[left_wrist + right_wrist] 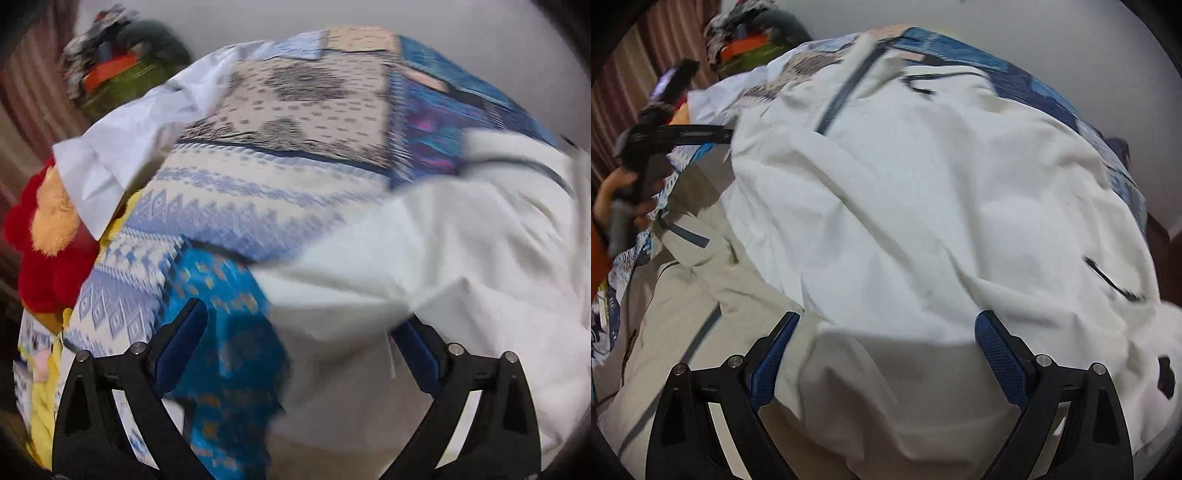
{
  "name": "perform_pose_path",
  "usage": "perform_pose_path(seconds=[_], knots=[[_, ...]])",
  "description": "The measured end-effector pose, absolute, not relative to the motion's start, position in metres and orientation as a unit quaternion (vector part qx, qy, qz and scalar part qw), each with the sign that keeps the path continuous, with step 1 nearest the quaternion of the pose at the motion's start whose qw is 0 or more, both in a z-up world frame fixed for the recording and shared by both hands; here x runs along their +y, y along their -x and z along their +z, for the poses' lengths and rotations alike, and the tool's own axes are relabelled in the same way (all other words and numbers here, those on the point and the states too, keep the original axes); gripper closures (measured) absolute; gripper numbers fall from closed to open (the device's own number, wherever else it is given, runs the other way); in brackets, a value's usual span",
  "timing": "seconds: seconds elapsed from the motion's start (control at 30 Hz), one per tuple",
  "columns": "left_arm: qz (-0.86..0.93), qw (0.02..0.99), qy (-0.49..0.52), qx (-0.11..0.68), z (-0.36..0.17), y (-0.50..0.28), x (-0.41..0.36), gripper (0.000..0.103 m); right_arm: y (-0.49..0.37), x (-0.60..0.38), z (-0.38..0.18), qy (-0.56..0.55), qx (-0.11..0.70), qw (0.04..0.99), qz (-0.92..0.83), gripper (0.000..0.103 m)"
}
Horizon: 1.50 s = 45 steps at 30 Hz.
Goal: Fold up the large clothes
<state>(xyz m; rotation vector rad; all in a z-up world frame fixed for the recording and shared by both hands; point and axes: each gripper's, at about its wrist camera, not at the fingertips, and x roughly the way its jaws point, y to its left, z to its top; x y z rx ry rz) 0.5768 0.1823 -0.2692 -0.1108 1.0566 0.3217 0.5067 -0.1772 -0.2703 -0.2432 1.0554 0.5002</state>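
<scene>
On the patterned bedspread (258,177) lay the white jacket (923,203), crumpled, with the right gripper (886,354) and left gripper (295,347) both spread wide over its fabric, neither clamping anything.

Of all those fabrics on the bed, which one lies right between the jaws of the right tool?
The white jacket, plain with dark zippers. The patterned blue bedspread lies beneath it, and the red plush toy sits off at the side.
</scene>
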Motion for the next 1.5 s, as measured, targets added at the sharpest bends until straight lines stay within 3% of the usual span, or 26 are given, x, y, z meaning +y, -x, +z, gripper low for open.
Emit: perform_pose_path(seconds=[0.33, 0.6, 0.87, 1.03, 1.23, 1.33, 1.5], knots=[[0.182, 0.839, -0.014, 0.512, -0.27, -0.568, 0.209, 0.0, -0.48, -0.202, -0.26, 0.115, 0.489, 0.832, 0.235, 0.009], [0.141, 0.853, -0.141, 0.483, -0.223, -0.505, 0.175, 0.0, -0.46, -0.259, -0.192, 0.024, 0.445, 0.871, 0.209, 0.009], [0.035, 0.881, -0.092, 0.463, -0.18, -0.482, 0.098, 0.0, -0.437, -0.377, -0.149, -0.097, 0.425, 0.895, 0.1, 0.003], [-0.039, 0.874, -0.075, 0.478, -0.197, -0.488, 0.015, 0.0, -0.426, -0.445, -0.174, -0.175, 0.45, 0.874, 0.053, 0.003], [-0.066, 0.839, -0.094, 0.532, -0.257, -0.5, -0.055, 0.0, -0.431, -0.499, -0.225, -0.288, 0.491, 0.822, 0.029, 0.003], [-0.055, 0.844, -0.101, 0.523, -0.274, -0.497, -0.066, 0.0, -0.44, -0.515, -0.244, -0.35, 0.488, 0.799, 0.029, 0.003], [-0.063, 0.844, -0.011, 0.533, -0.284, -0.499, -0.044, 0.0, -0.47, -0.524, -0.271, -0.424, 0.482, 0.766, 0.037, 0.003]])
